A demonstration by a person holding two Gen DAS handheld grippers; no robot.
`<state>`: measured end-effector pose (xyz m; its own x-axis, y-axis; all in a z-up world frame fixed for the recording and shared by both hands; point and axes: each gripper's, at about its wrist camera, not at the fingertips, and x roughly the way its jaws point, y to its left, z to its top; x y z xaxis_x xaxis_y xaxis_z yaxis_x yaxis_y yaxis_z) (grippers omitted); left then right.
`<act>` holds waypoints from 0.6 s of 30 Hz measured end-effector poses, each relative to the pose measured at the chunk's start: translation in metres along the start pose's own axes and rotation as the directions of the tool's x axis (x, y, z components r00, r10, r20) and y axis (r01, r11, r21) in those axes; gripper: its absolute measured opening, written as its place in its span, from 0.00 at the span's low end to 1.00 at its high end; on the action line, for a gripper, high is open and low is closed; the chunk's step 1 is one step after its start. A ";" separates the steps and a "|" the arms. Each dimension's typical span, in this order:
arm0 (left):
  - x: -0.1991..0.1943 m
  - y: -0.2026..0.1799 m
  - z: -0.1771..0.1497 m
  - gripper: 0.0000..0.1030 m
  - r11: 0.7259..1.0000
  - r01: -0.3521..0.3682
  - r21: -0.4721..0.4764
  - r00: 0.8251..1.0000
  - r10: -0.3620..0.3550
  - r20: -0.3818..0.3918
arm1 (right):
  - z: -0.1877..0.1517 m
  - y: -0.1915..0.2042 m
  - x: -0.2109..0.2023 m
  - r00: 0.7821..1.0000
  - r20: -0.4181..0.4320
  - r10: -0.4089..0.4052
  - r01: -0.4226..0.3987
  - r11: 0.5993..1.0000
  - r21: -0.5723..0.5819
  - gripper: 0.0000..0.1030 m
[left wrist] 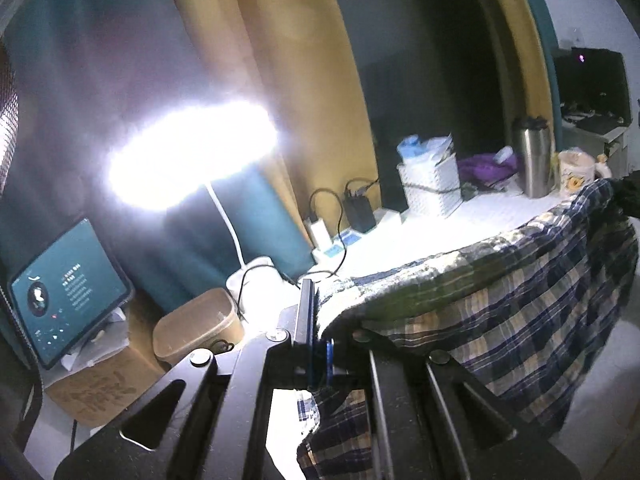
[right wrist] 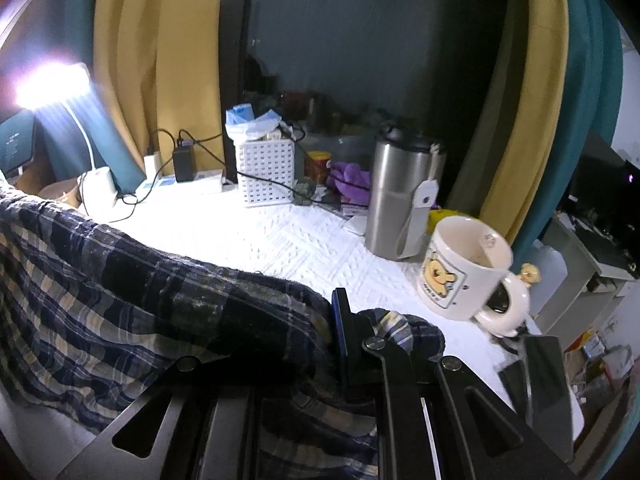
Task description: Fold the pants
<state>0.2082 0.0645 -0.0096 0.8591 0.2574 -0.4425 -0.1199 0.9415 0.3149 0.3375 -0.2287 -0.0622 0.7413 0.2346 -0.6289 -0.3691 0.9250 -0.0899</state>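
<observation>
Plaid pants (right wrist: 120,300) hung stretched across the white counter's (right wrist: 304,240) near edge, long axis from 9 to 3 o'clock | left gripper (left wrist: 320,320) and right gripper (right wrist: 348,336) jaws pinched opposite ends | mug (right wrist: 464,268) and steel tumbler (right wrist: 400,196) stood at 1 o'clock, basket (right wrist: 266,170) at 12, lamp (left wrist: 192,156) at 10.

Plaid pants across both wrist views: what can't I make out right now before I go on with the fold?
- Plaid pants, left wrist view: legs and hem cut off by the bottom edge and hidden behind the left tool.
- Right wrist view: the fabric pinched in the right tool is hidden by its fingers.
- Lamp glare washes out the wall behind it.
- Tablet text is too small.
</observation>
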 end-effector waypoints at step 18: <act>0.134 0.013 -0.051 0.08 0.996 0.043 -0.081 0.965 -0.062 -0.253 | 0.005 0.023 0.102 0.988 -0.155 0.026 -0.024 1.000 0.016 0.13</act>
<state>0.2965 0.1221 -0.1083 0.7108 0.2453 -0.6592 -0.1229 0.9661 0.2271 0.4076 -0.1822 -0.1249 0.6356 0.2100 -0.7429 -0.3783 0.9236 -0.0625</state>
